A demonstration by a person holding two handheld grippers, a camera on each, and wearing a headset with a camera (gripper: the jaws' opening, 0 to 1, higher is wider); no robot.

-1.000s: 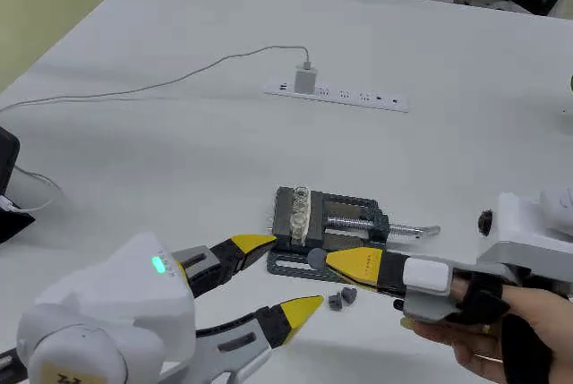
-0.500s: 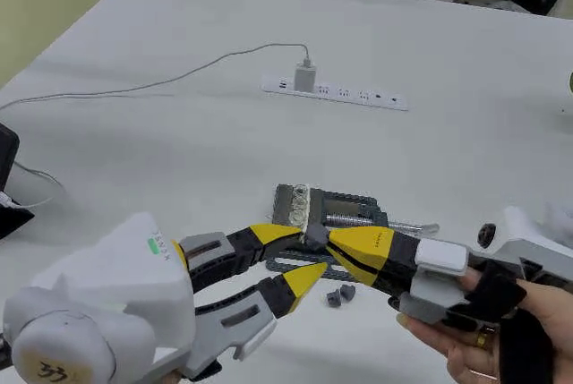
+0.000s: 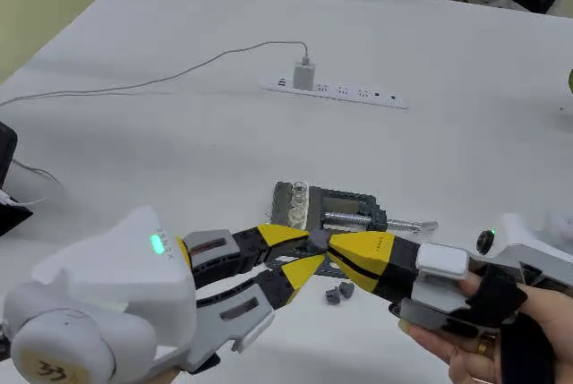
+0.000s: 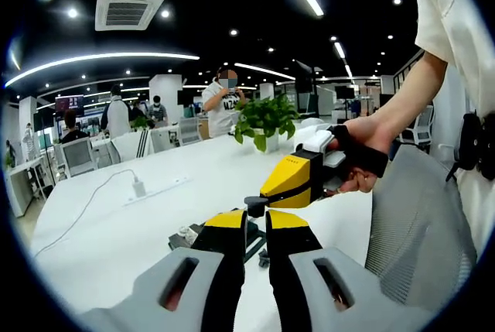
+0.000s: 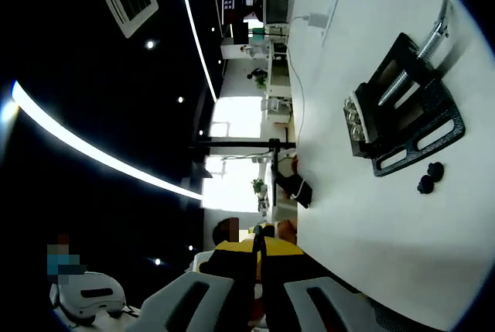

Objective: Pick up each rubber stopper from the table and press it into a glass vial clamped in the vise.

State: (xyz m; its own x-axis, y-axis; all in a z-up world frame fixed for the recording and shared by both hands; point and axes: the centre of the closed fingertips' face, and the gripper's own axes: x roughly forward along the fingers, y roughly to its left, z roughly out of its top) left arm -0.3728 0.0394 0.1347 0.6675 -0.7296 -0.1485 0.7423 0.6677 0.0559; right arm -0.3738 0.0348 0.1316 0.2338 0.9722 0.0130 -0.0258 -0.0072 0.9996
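Grey rubber stopper point(image 3: 315, 241) clamped at the right claw point(image 3: 328, 244) tip; the vise point(image 3: 349, 209), its glass vials point(image 3: 296, 198) mouths up, lies just beyond and below. Left claw point(image 3: 313, 250), jaws narrowly apart, adjoins the stopper.

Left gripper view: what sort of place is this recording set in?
Most likely an open-plan office or shared workspace: a ceiling air-conditioning cassette and strip lights overhead, office chairs and a potted plant beyond the long white table, with several people standing about.
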